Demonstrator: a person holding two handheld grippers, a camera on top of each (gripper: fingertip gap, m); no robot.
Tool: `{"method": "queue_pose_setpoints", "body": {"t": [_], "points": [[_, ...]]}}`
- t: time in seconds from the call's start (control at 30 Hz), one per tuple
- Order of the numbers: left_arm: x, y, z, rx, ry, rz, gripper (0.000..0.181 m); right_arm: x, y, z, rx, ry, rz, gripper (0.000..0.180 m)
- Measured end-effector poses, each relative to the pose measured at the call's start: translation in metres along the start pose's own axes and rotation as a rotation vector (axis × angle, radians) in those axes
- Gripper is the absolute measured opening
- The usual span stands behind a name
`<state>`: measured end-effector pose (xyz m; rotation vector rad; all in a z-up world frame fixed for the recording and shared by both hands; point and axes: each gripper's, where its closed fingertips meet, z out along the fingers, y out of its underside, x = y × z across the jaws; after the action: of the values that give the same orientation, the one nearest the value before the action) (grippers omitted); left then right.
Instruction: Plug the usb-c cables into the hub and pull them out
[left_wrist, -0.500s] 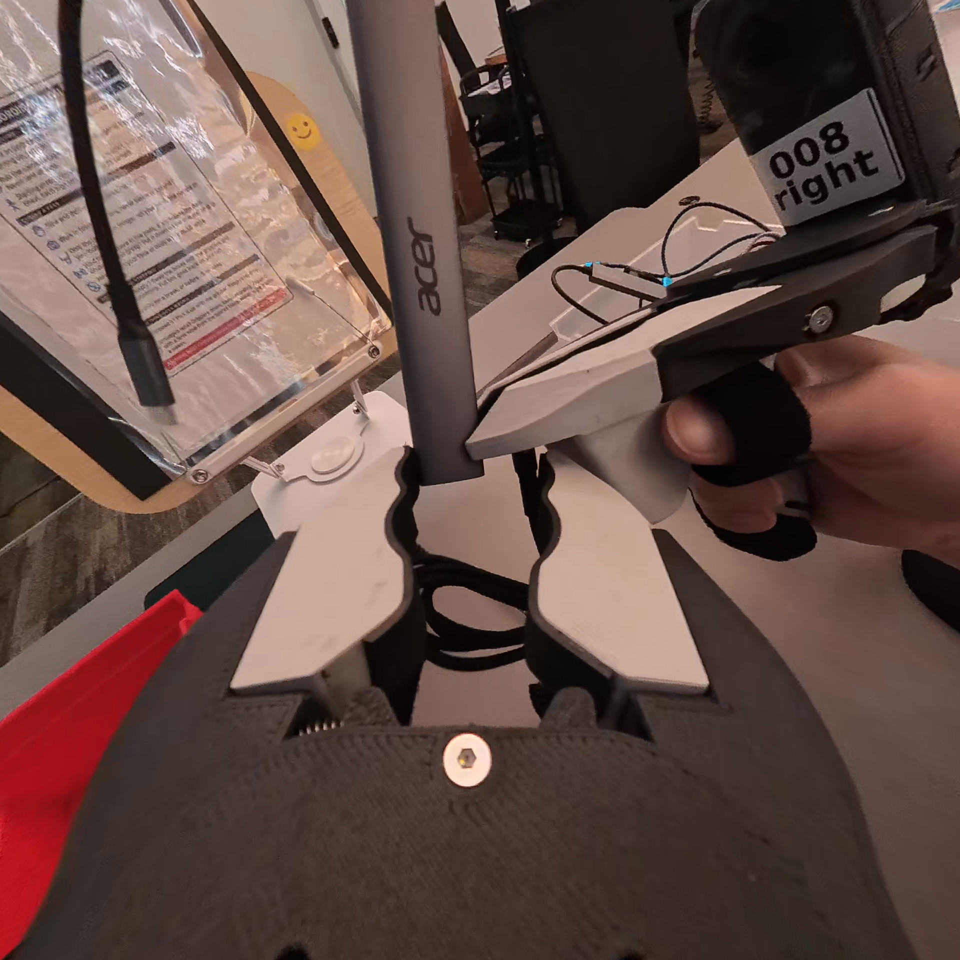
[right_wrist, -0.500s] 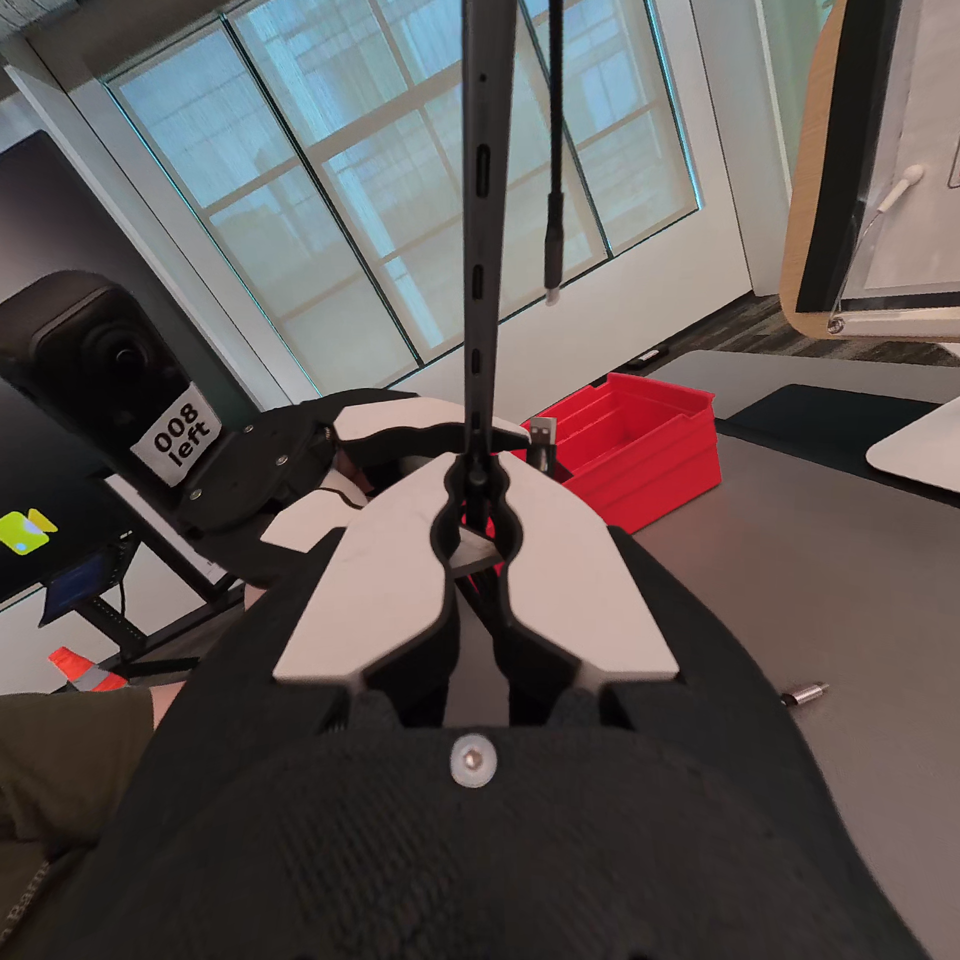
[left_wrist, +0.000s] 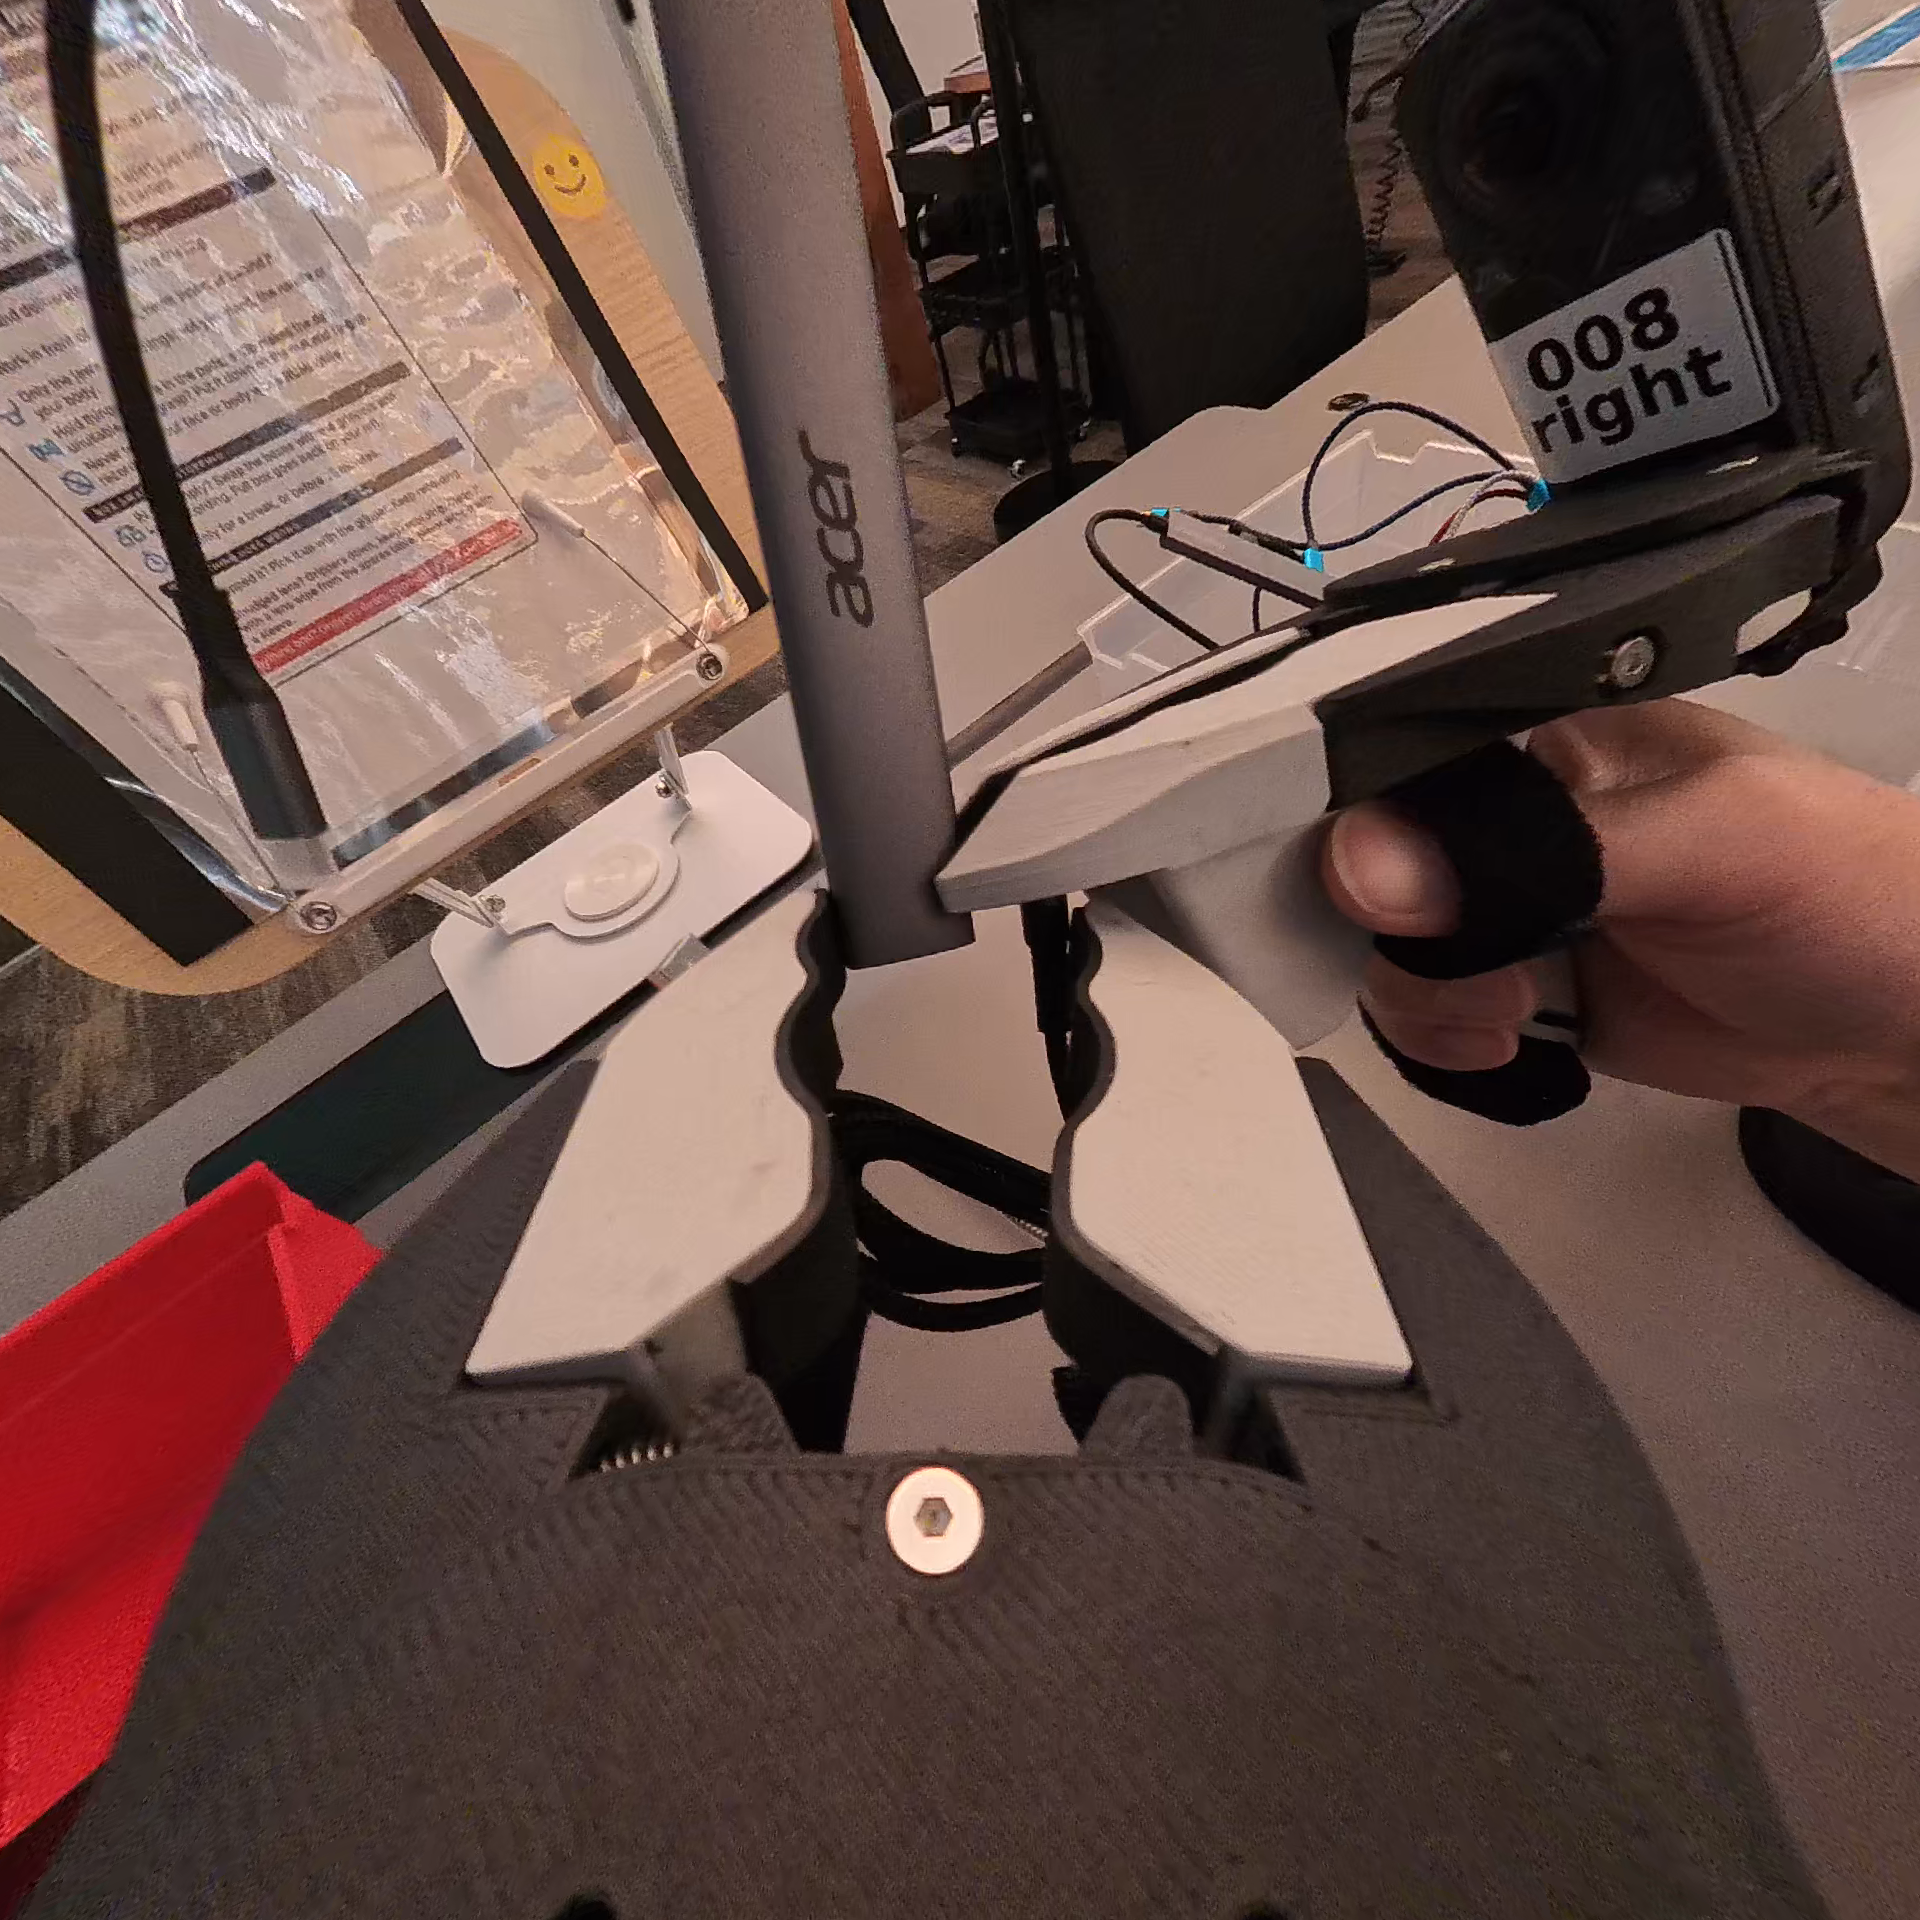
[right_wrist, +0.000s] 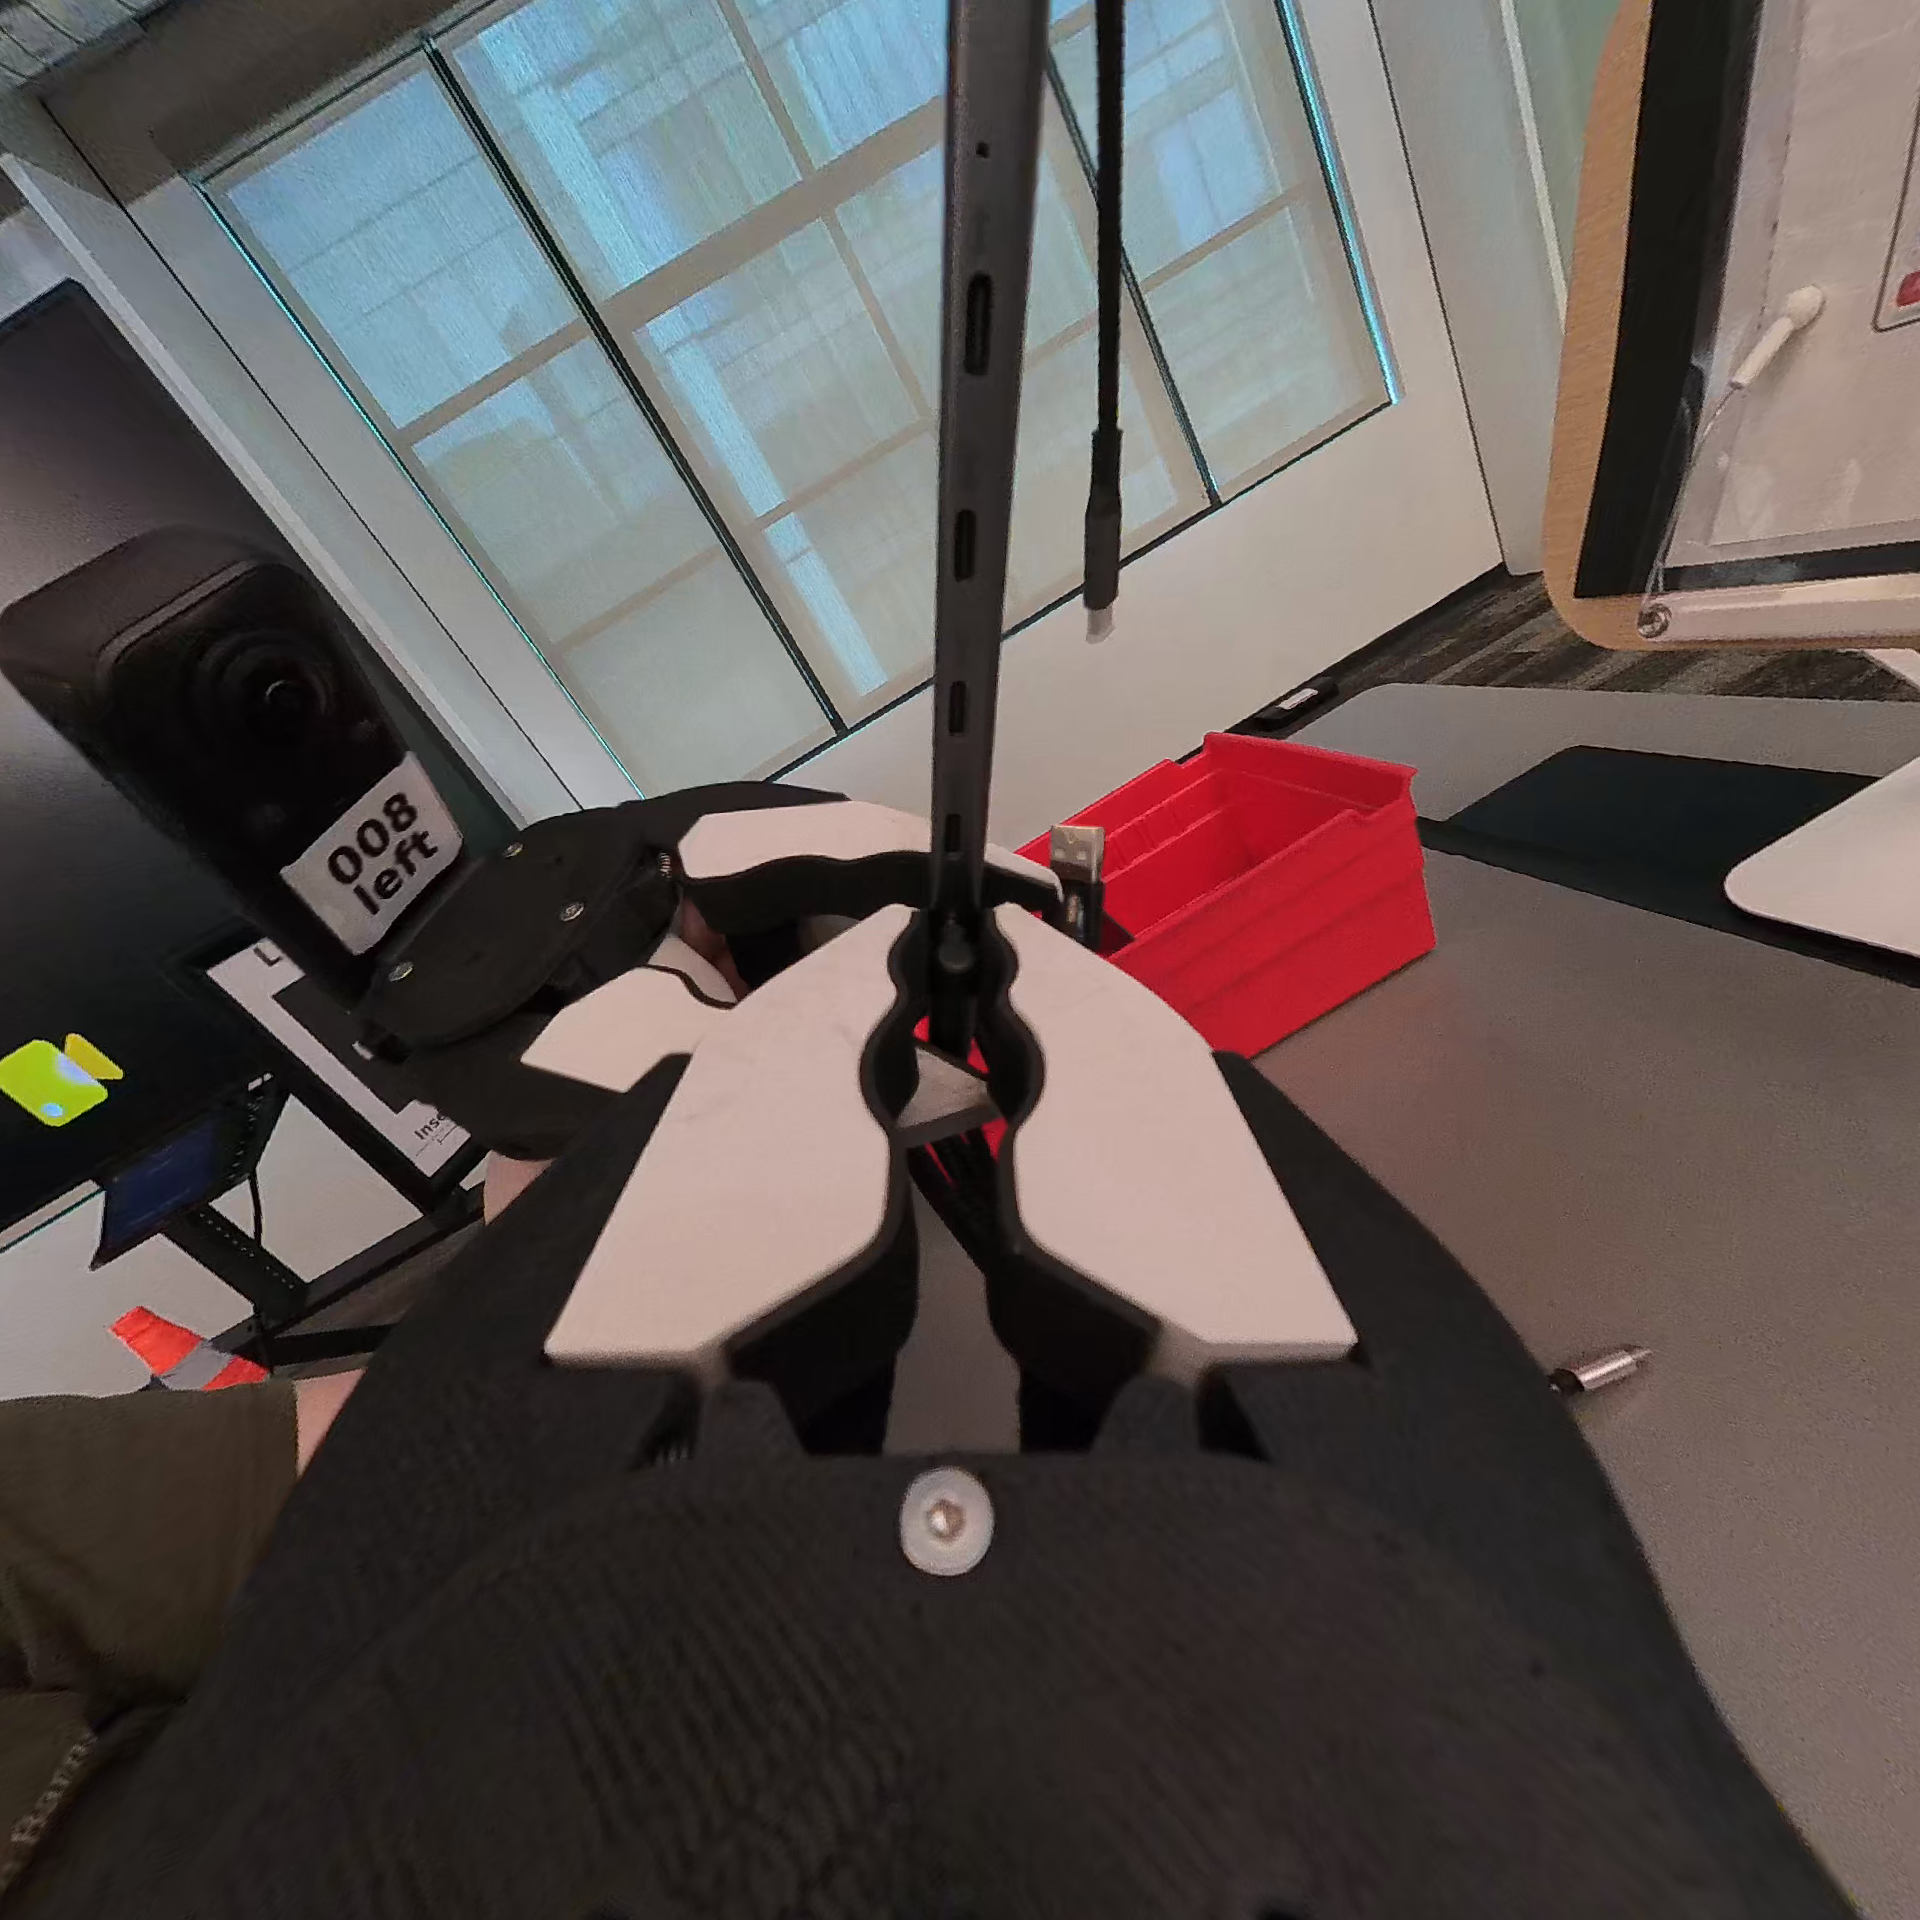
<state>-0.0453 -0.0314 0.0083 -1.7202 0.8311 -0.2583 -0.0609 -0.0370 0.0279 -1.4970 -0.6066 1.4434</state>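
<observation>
While the right gripper (right_wrist: 951, 951) pinches the bottom end of the upright slim grey metal hub (left_wrist: 821, 499), the left gripper (left_wrist: 940, 997) stands open below it; a black braided usb-c cable (right_wrist: 1103, 488) dangles unplugged beside the hub, above the grey table (right_wrist: 1621, 1164) with its red plastic bin (right_wrist: 1309, 894), windows (right_wrist: 665, 395) behind

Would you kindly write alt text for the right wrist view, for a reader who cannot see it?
The right gripper is shut on the lower end of a thin grey hub held upright, its edge ports facing the camera. A black cable dangles unplugged beside it; the left gripper and a red bin sit behind on the grey table.
</observation>
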Motion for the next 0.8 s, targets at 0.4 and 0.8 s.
{"method": "queue_pose_setpoints", "body": {"t": [0.4,0.8], "points": [[0.002,-0.006,-0.002,0.054,0.069,-0.074,0.040,-0.004,-0.003,-0.001,-0.026,-0.033,-0.067,0.010],[0.017,-0.006,-0.008,0.037,0.215,-0.082,0.048,-0.003,-0.005,-0.009,-0.055,-0.030,-0.141,0.008]]}}
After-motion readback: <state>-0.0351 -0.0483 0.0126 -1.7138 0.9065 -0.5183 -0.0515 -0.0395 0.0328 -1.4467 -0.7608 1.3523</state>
